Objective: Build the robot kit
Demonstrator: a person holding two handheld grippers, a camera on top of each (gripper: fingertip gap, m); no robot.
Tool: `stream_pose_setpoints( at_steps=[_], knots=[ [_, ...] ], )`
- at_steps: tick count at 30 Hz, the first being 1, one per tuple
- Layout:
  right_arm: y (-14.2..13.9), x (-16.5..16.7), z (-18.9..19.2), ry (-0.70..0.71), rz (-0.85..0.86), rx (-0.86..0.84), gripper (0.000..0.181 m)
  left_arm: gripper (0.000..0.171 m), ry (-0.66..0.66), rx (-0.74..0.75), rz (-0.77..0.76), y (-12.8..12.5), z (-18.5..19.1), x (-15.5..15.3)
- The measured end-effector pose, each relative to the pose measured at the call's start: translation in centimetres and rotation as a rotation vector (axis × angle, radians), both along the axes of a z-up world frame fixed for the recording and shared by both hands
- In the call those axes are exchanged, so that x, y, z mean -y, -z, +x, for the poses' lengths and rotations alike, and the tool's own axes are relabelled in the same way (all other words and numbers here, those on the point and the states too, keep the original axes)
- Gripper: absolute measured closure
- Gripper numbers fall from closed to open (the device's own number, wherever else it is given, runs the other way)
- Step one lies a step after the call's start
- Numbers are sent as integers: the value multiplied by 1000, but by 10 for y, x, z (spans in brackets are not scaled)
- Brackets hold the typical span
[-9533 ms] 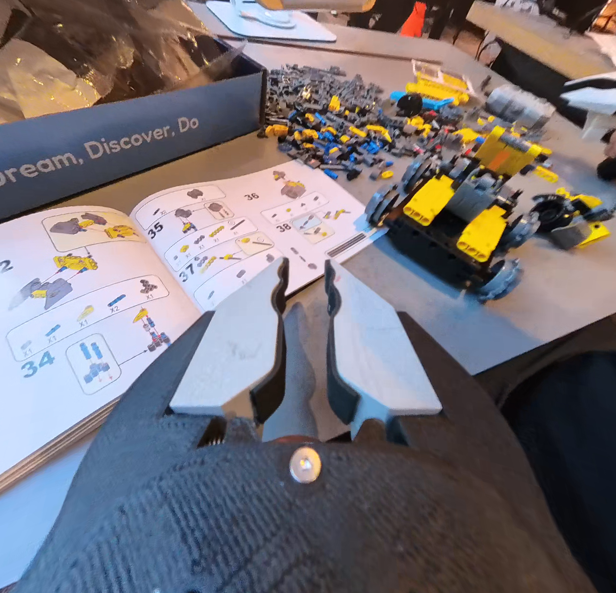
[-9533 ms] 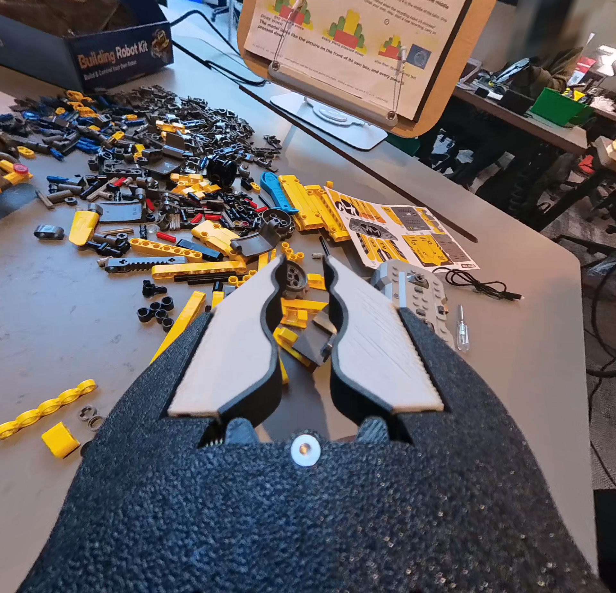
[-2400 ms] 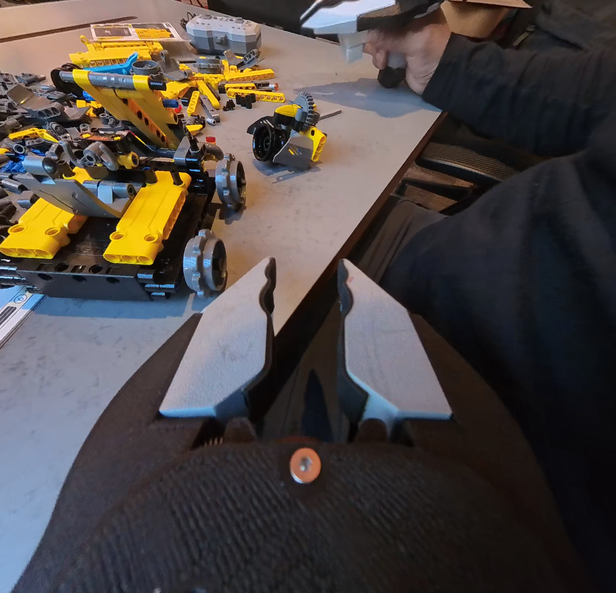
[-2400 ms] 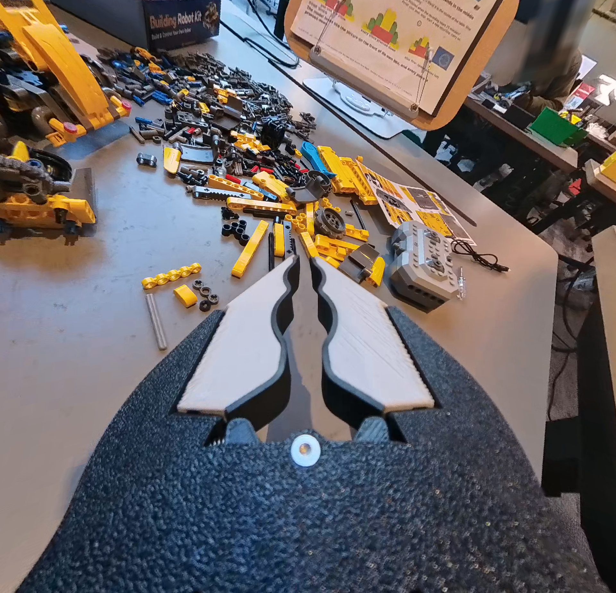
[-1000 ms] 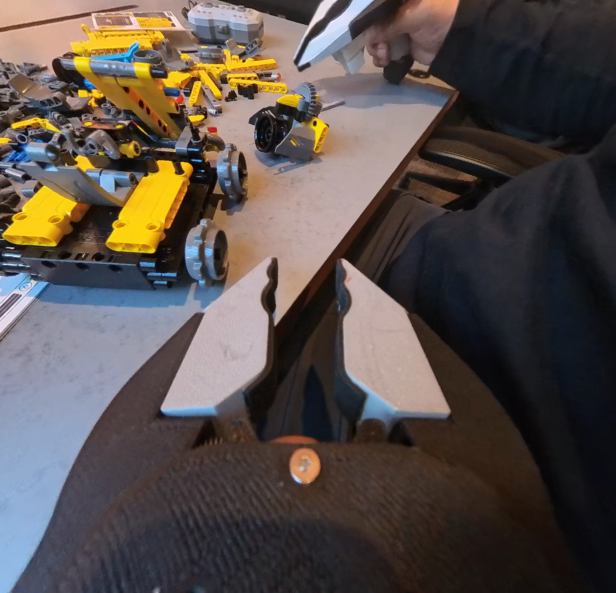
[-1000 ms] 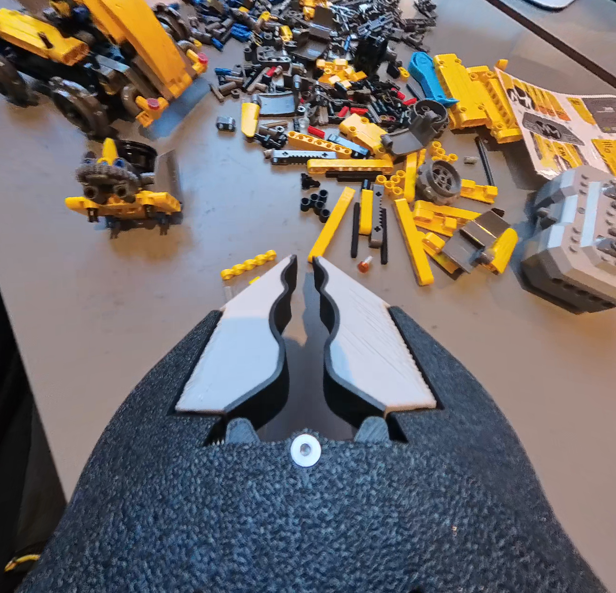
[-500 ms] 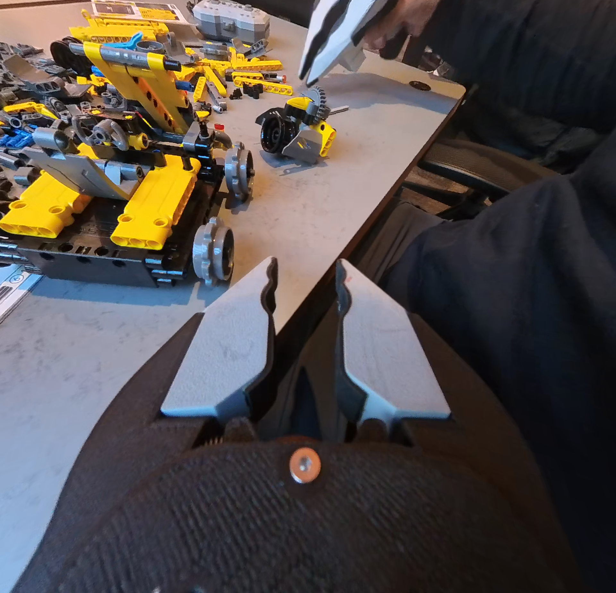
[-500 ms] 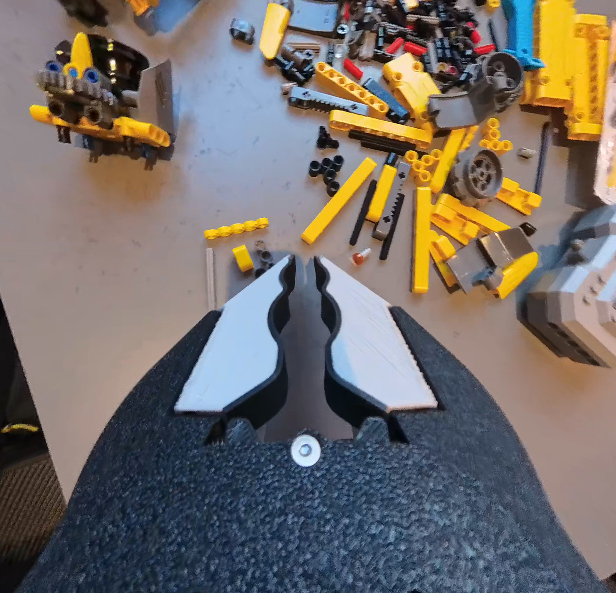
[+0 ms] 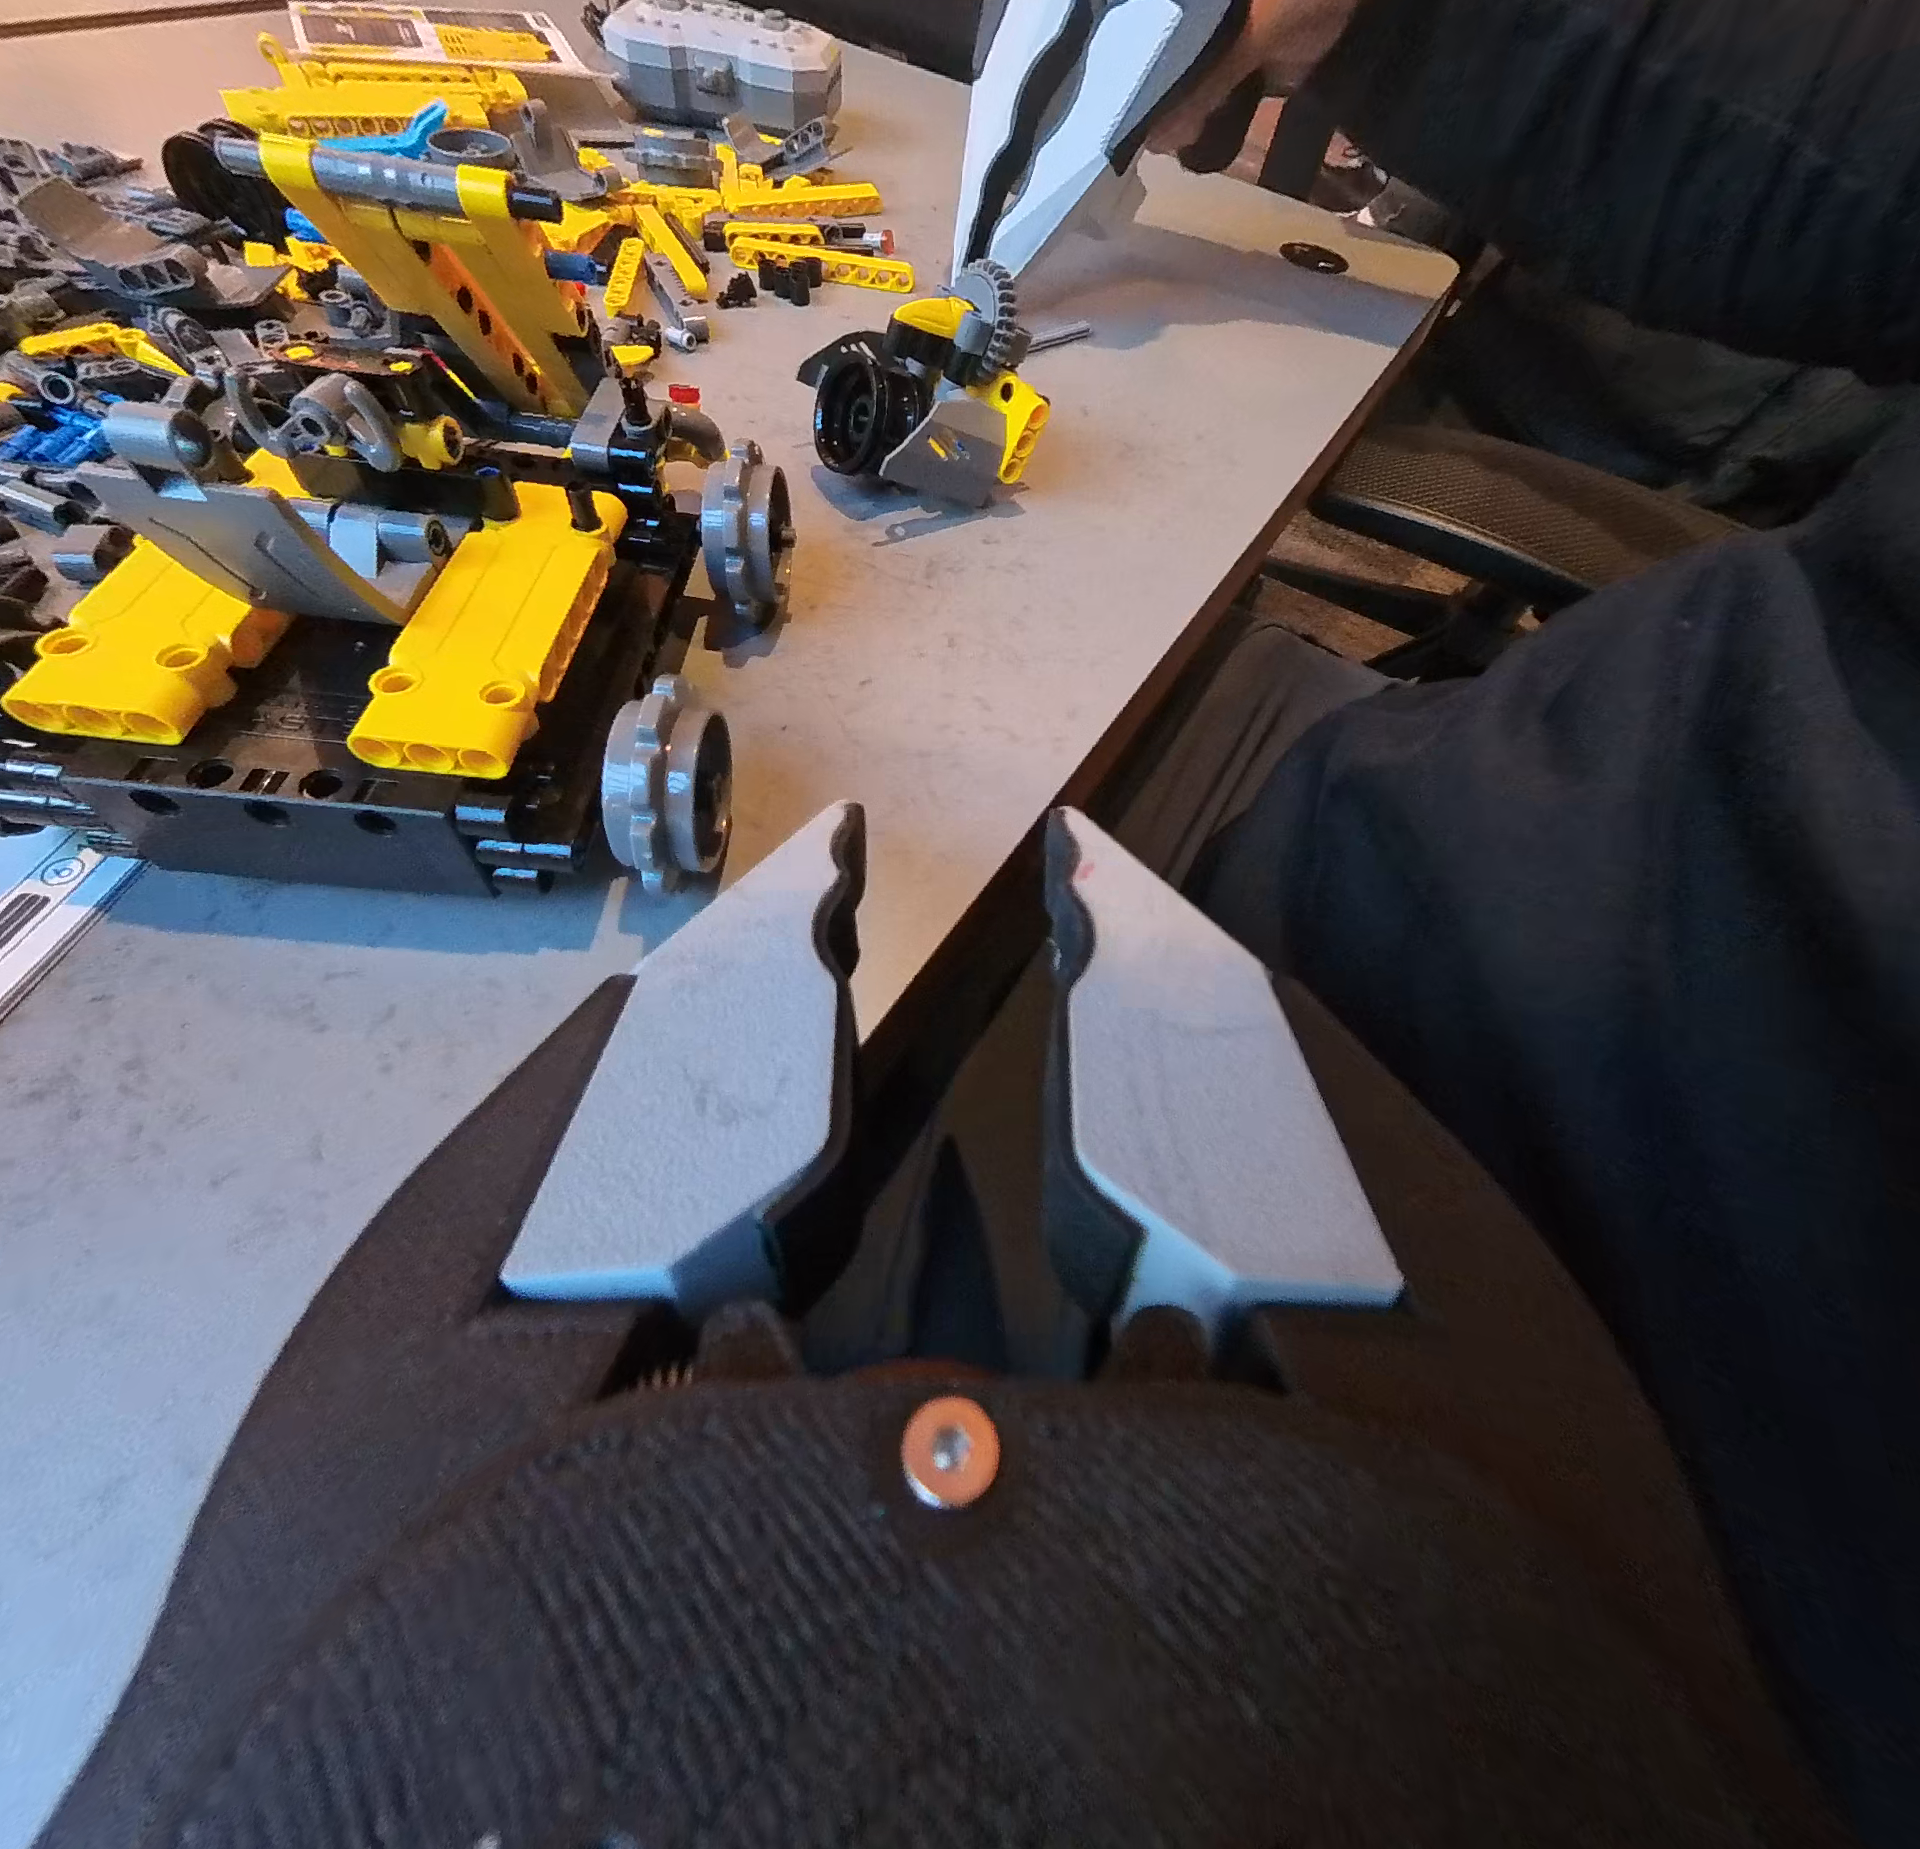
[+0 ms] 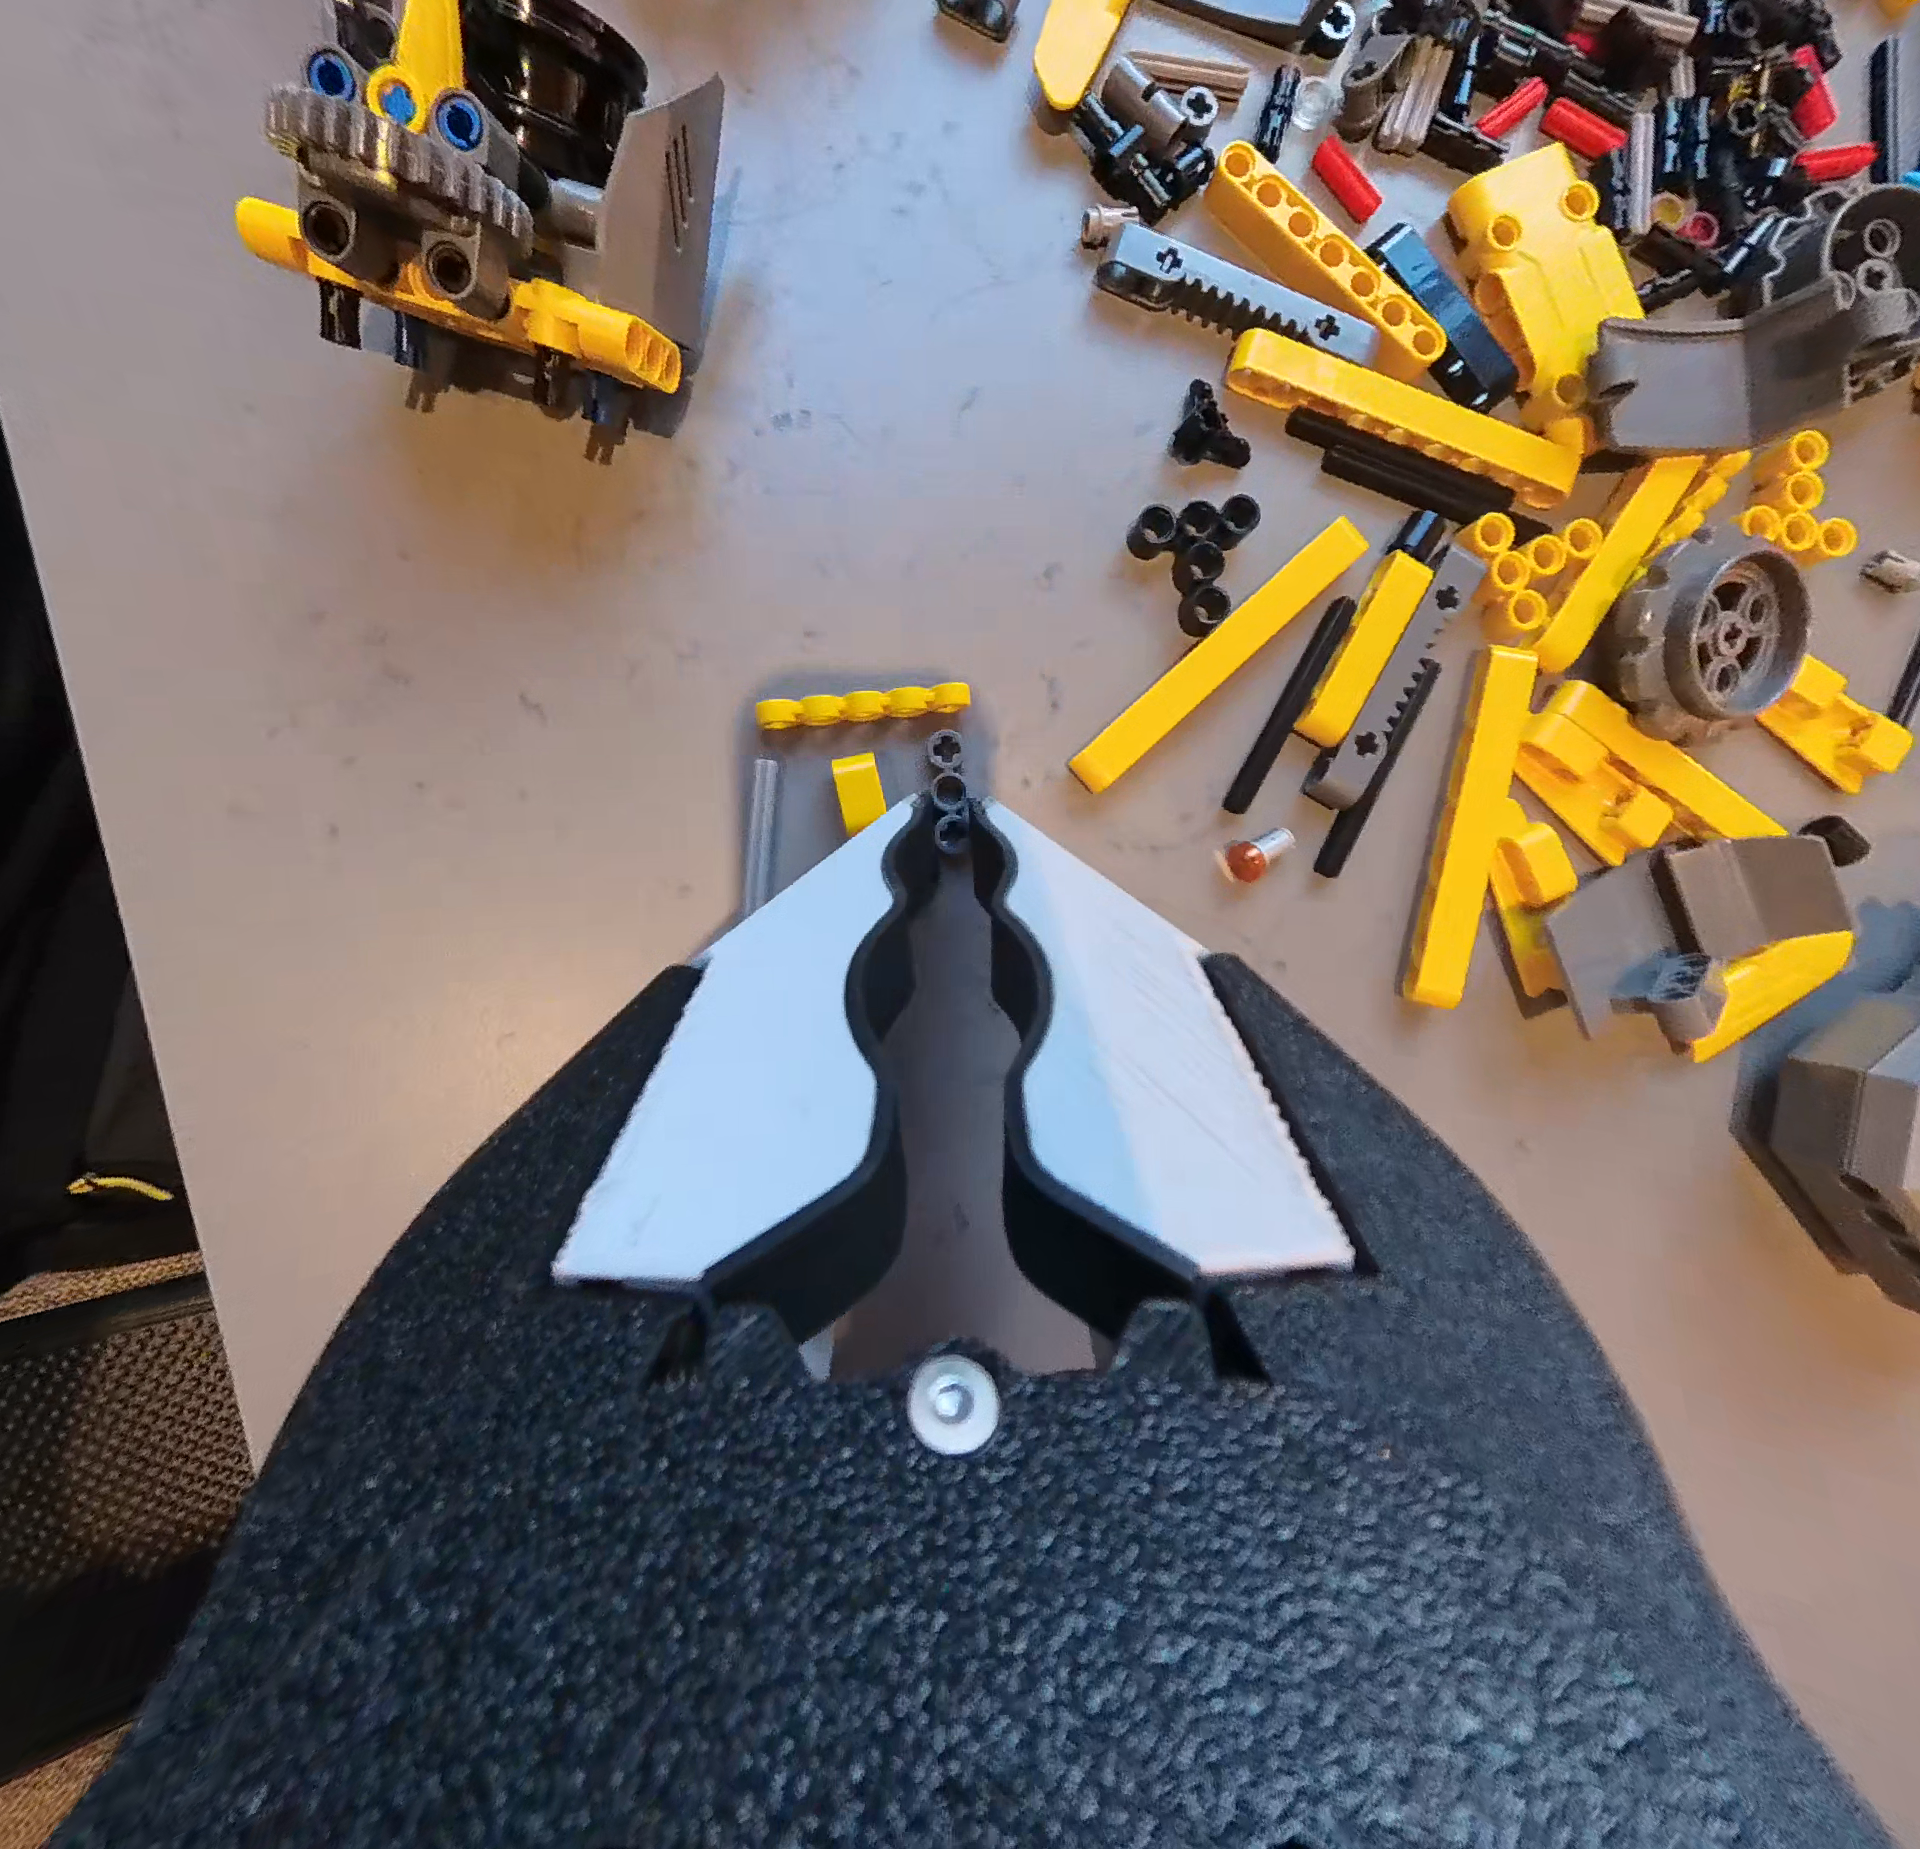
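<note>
Right hand-held gripper [image 10: 950, 812] descended, tips now pinching small dark-grey connector [image 10: 948, 791].

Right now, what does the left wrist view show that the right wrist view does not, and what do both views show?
Only the left wrist view shows the large yellow and black vehicle model, the open left gripper over the table edge, and the person's dark sleeve.

Only the right wrist view shows the right gripper closing on a small dark grey connector, beside a short yellow link beam.

Both show the small geared yellow assembly, the table and the grey block.
</note>
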State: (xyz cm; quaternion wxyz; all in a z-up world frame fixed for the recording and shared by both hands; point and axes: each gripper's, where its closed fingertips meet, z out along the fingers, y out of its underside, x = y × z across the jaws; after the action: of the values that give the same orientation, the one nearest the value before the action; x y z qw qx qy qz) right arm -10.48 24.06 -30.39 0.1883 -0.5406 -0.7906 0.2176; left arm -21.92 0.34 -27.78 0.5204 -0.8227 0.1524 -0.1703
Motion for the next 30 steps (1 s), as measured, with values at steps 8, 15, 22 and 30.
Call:
stream_pose_setpoints(
  at_steps=[8, 15, 22, 30],
  knots=[
    [-8, 2, -2, 17, -33, -45, 175, 140, -4, 3, 3, -1, -1, 1],
    [-33, 11, 0, 55, -87, -141, 175, 140, 1, 17, 8, -3, 0, 2],
    [-43, 36, 8, 56, -136, -199, 175, 140, 8, 14, 6, -3, 2, 2],
    [-23, 65, 19, 5, -117, -113, 175, 140, 13, -11, 4, -1, 5, 2]
  ],
)
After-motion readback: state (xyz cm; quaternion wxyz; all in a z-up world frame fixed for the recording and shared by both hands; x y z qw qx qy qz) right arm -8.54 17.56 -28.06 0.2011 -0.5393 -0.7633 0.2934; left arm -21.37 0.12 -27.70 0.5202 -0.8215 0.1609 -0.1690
